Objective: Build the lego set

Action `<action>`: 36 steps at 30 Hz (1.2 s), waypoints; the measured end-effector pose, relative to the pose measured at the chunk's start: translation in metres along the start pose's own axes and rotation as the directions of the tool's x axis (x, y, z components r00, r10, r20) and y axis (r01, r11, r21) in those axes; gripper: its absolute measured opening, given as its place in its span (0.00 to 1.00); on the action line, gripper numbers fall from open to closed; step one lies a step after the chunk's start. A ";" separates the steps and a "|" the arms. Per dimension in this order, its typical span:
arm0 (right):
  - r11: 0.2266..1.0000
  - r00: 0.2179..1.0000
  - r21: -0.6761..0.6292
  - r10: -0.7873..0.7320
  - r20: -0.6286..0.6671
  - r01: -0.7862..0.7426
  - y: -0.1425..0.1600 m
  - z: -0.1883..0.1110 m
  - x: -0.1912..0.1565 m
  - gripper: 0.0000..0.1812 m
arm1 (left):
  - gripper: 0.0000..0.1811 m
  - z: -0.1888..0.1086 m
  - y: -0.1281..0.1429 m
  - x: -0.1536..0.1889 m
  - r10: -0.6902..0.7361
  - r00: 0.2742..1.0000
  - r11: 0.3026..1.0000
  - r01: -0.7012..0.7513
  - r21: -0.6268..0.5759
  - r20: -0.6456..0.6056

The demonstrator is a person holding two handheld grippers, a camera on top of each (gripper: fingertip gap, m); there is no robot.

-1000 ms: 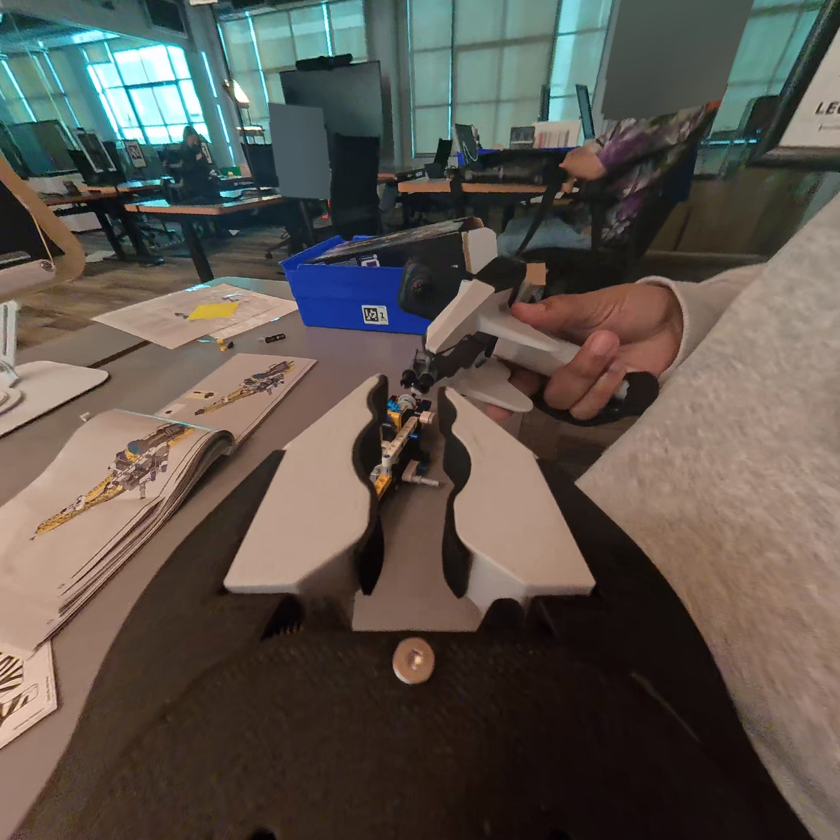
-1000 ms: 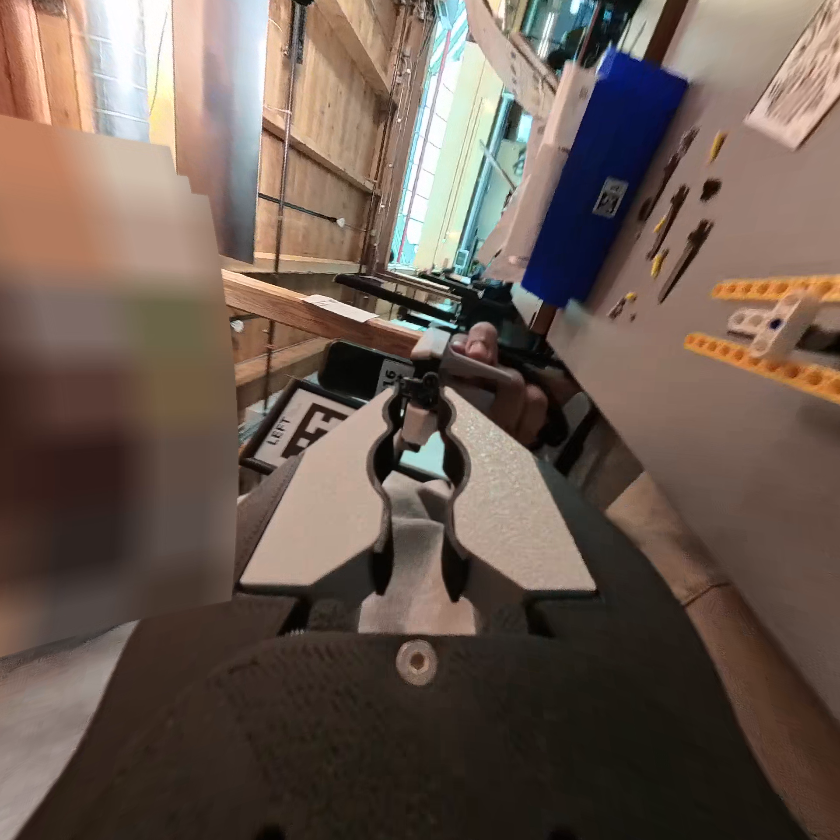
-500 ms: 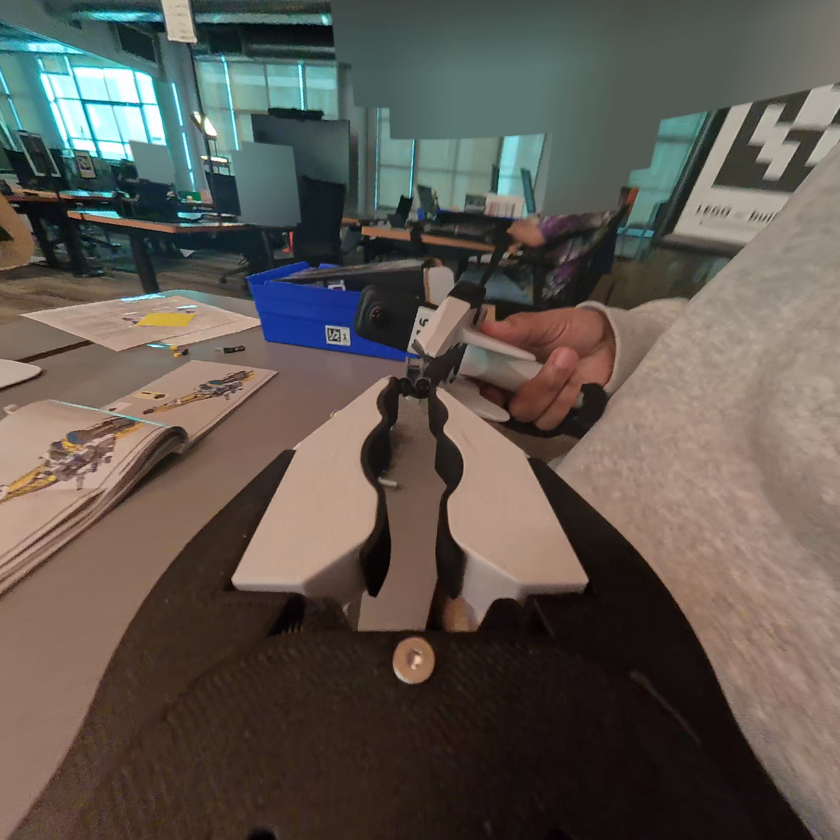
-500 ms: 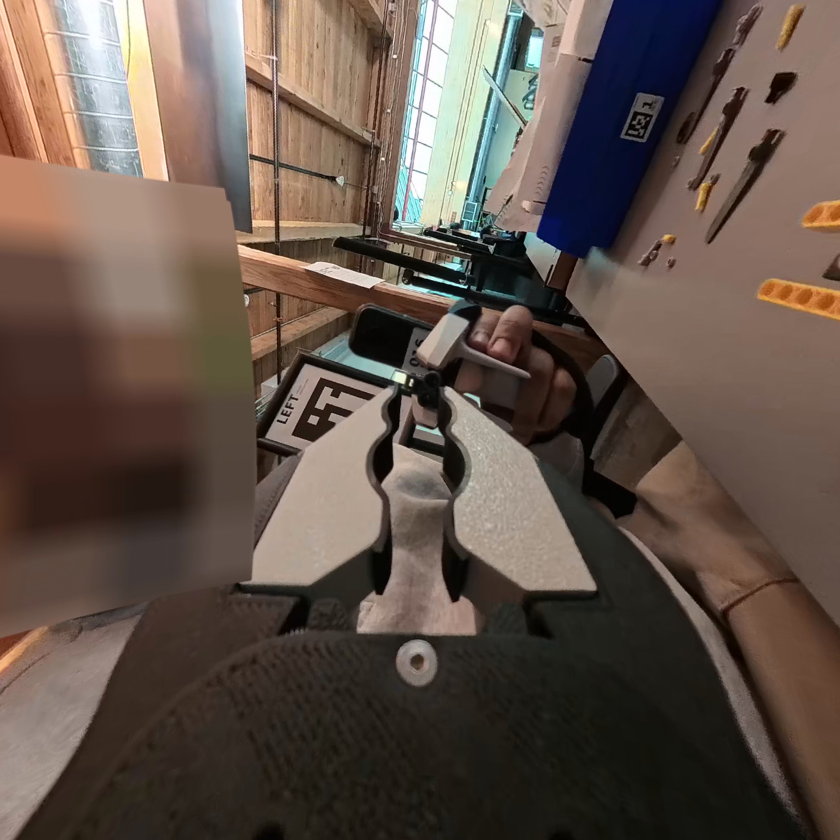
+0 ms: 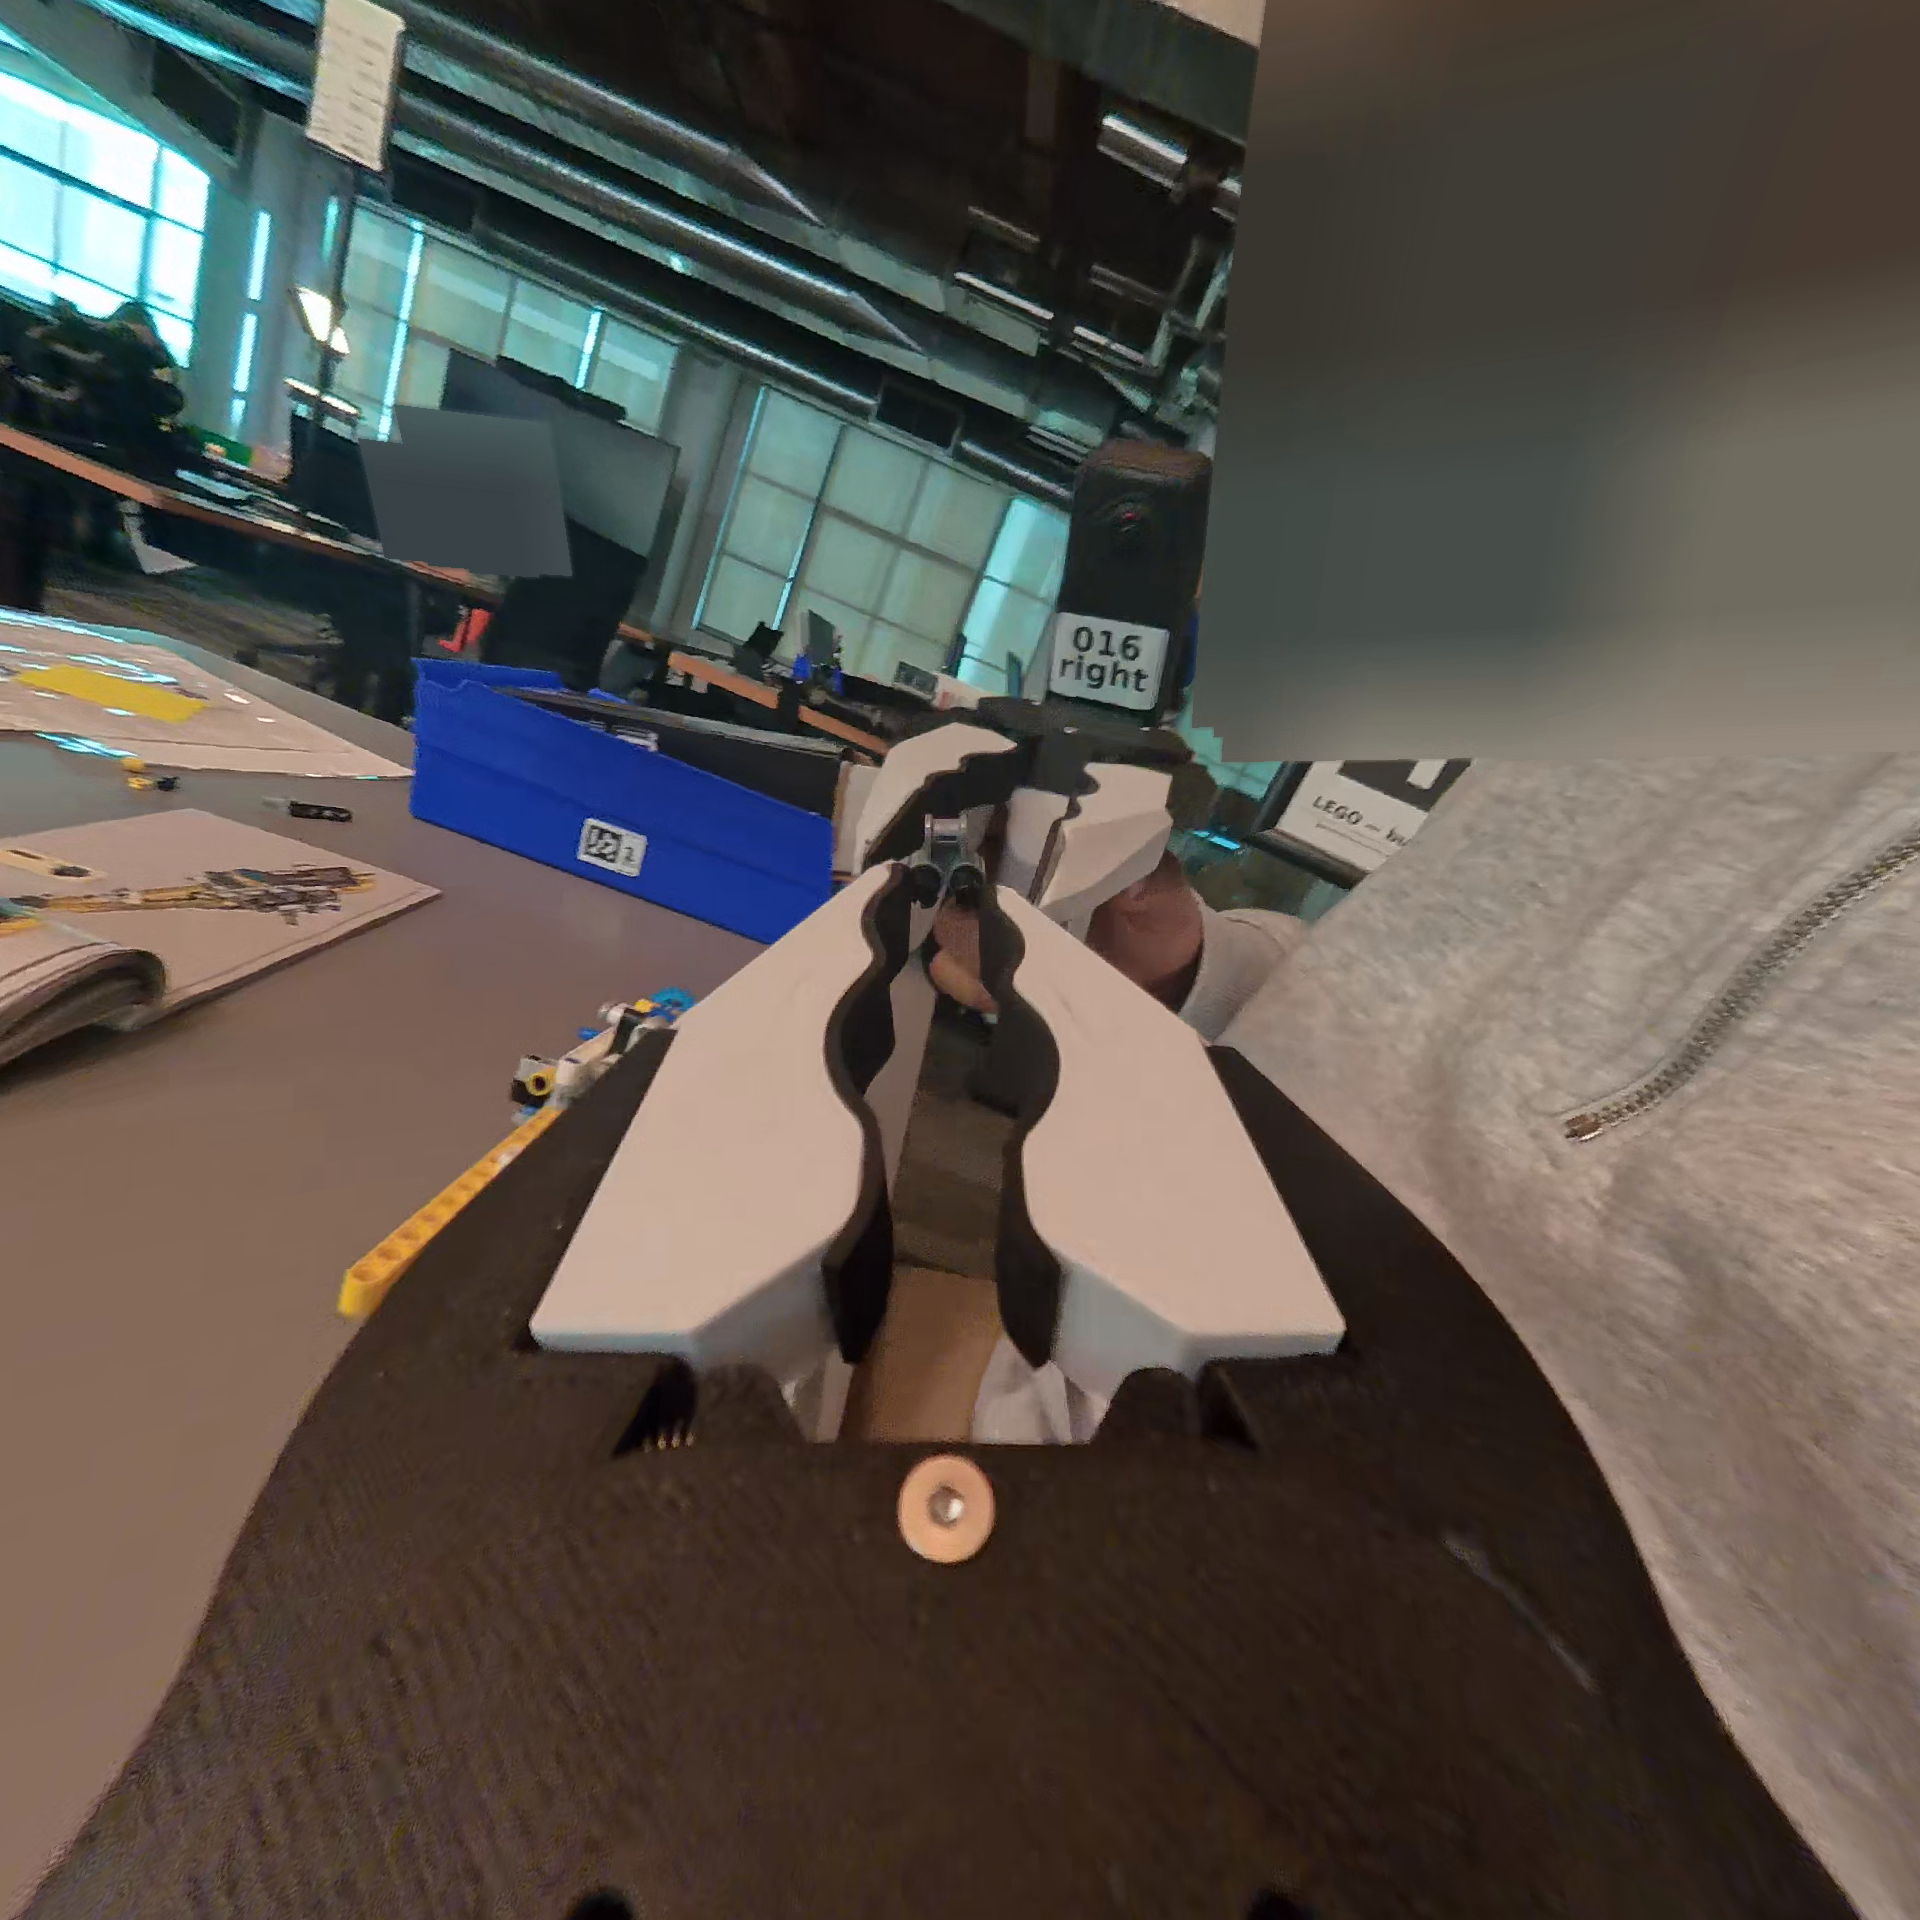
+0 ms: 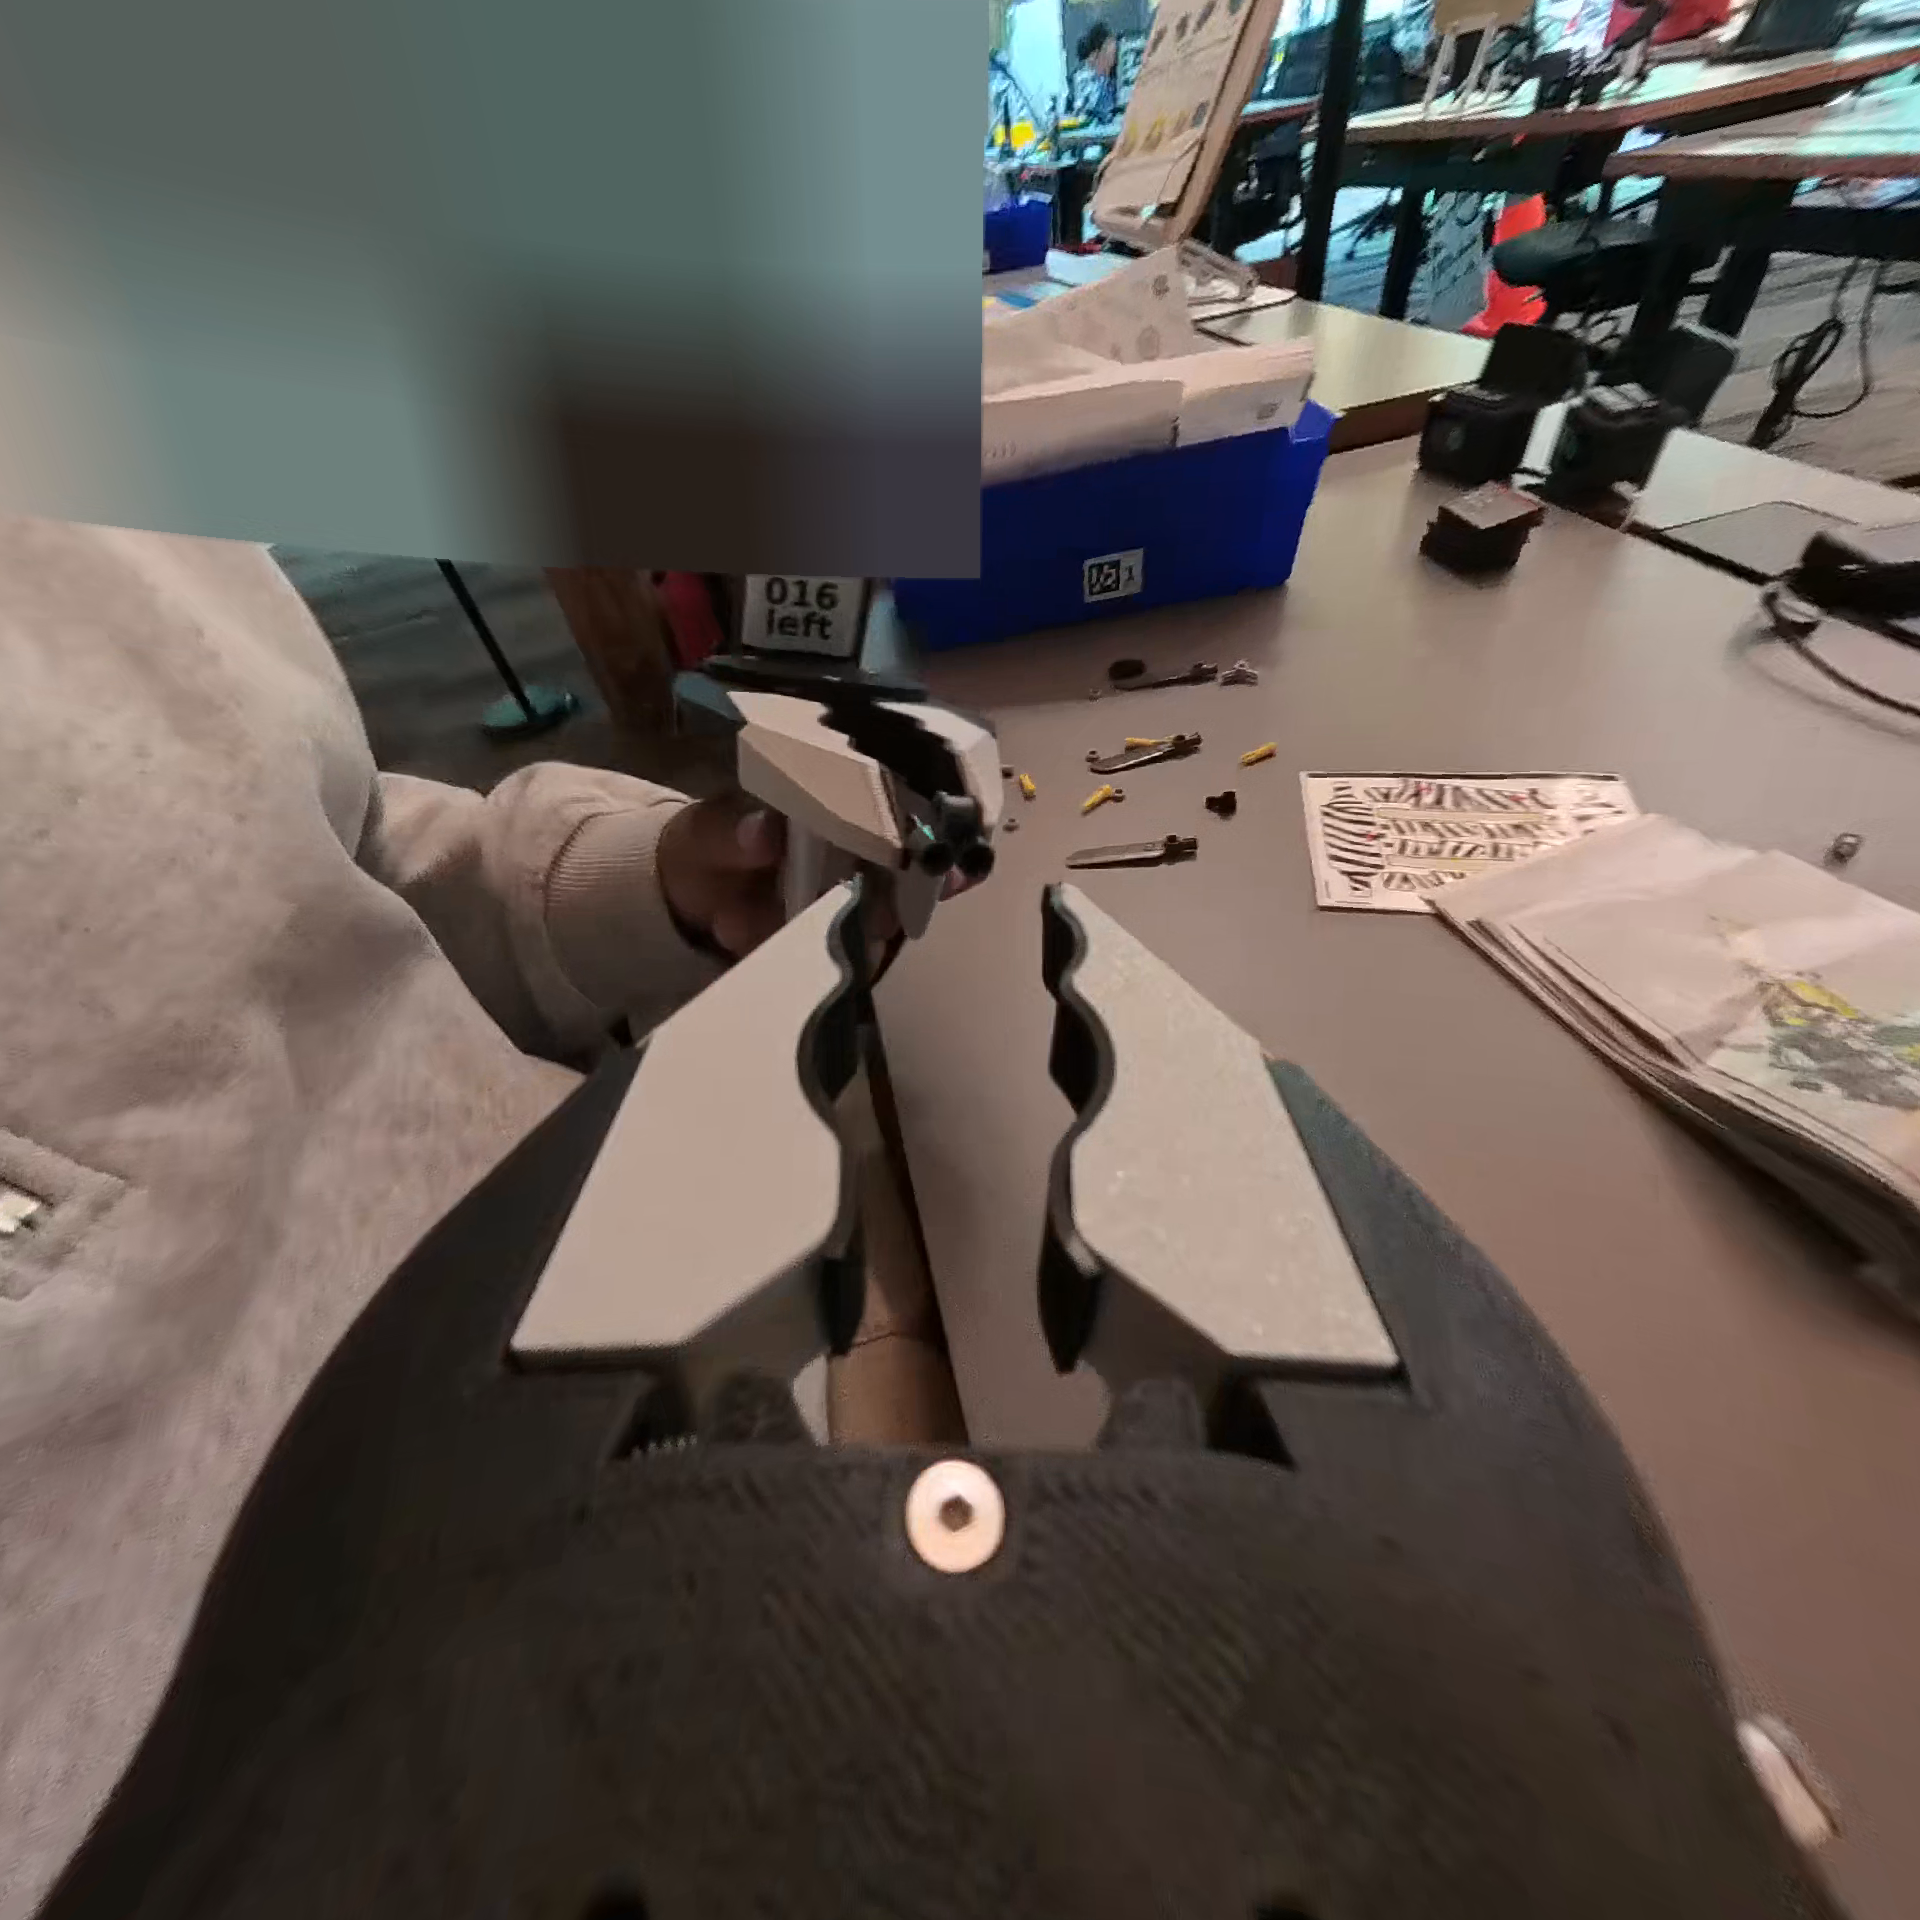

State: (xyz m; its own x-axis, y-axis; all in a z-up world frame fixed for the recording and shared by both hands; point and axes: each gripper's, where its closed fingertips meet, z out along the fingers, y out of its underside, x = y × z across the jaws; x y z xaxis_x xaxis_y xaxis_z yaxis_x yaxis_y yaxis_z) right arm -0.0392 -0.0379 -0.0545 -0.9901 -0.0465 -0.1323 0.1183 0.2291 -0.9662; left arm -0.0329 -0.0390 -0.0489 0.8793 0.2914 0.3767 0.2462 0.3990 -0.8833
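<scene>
My left gripper (image 5: pixel 951 888) is shut on a small grey lego piece with two black pins (image 5: pixel 948 857), held up in the air near the person's chest. In the right wrist view the same piece (image 6: pixel 951 854) sits at the tips of the left gripper (image 6: pixel 935 831). My right gripper (image 6: pixel 951 904) is open and empty, its fingertips just below and beside the piece. It shows behind the piece in the left wrist view (image 5: pixel 1003 805). A partial lego build (image 5: pixel 597 1044) with a yellow beam (image 5: pixel 447 1205) lies on the table (image 5: pixel 260 1143).
An open instruction booklet (image 5: pixel 156 925) (image 6: pixel 1714 1018) and a sticker sheet (image 6: pixel 1455 842) lie on the table. Loose yellow pins (image 6: pixel 1101 798) and dark blade parts (image 6: pixel 1132 852) are scattered near a blue bin (image 6: pixel 1143 520) (image 5: pixel 623 800). Black boxes (image 6: pixel 1475 525) stand far right. The grippers are tip to tip, or close to it.
The right gripper was shut on the small piece and has opened. The left gripper left the build on the table, rose and closed on the piece.
</scene>
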 end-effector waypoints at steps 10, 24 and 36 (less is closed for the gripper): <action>0.986 0.980 0.054 0.149 0.136 -0.157 -0.015 0.005 -0.008 0.10 | 0.05 -0.002 -0.003 0.003 -0.117 0.989 0.991 0.122 0.053 -0.086; 0.978 0.966 0.023 0.200 0.167 -0.206 -0.007 0.008 -0.011 0.08 | 0.05 -0.001 -0.001 0.004 -0.208 0.966 0.973 0.221 0.071 -0.150; 0.994 0.998 -0.105 -0.028 -0.063 0.022 0.013 0.001 0.014 0.07 | 0.22 -0.002 0.010 -0.027 -0.277 0.961 0.959 0.276 0.064 0.003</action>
State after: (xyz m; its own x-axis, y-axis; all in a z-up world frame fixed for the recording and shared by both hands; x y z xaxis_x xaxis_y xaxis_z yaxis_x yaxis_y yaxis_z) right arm -0.0511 -0.0366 -0.0693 -0.9959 0.0088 -0.0905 0.0884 0.3291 -0.9401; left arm -0.0536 -0.0446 -0.0681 0.7758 0.1720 0.6071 0.4528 0.5184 -0.7254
